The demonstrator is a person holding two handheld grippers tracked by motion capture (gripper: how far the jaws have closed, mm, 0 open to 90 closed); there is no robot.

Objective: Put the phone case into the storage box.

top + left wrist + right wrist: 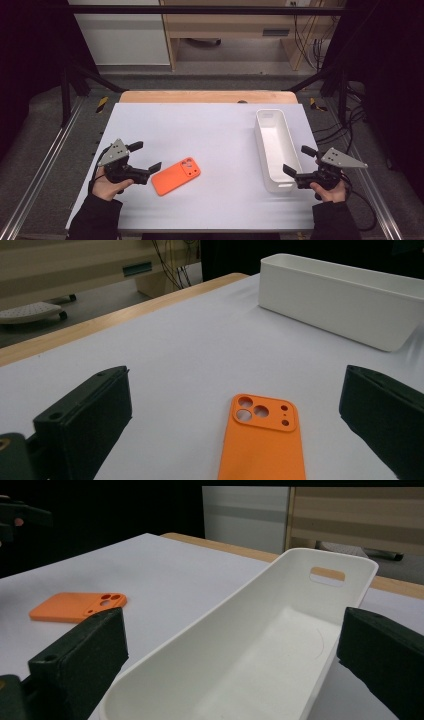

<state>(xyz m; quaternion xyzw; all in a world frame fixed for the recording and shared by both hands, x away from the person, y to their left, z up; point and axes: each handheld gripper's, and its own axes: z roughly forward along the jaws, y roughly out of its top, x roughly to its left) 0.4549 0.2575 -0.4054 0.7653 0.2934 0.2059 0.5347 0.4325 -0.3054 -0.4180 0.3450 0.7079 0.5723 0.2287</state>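
An orange phone case (pixel 176 176) lies flat on the white table top (pixel 200 125), camera cut-outs toward the far right. My left gripper (pixel 145 156) is just left of it, jaws open, one tip close to the case's near-left corner. In the left gripper view the case (pixel 262 445) lies between and just ahead of the open jaws of that gripper (pixel 237 390). A long white bin (pixel 260 140) stands at the right, empty. My right gripper (pixel 299 160) is at its near end, open. In the right gripper view this gripper (pixel 235 630) straddles the bin's near end (pixel 200 630) without touching it.
The bin (pixel 340 305) runs front to back near the table's right edge, with a handle slot in its far end. A wooden strip borders the table's far edge. The case (pixel 75 607) and the left gripper (pixel 20 517) appear far left in the right gripper view.
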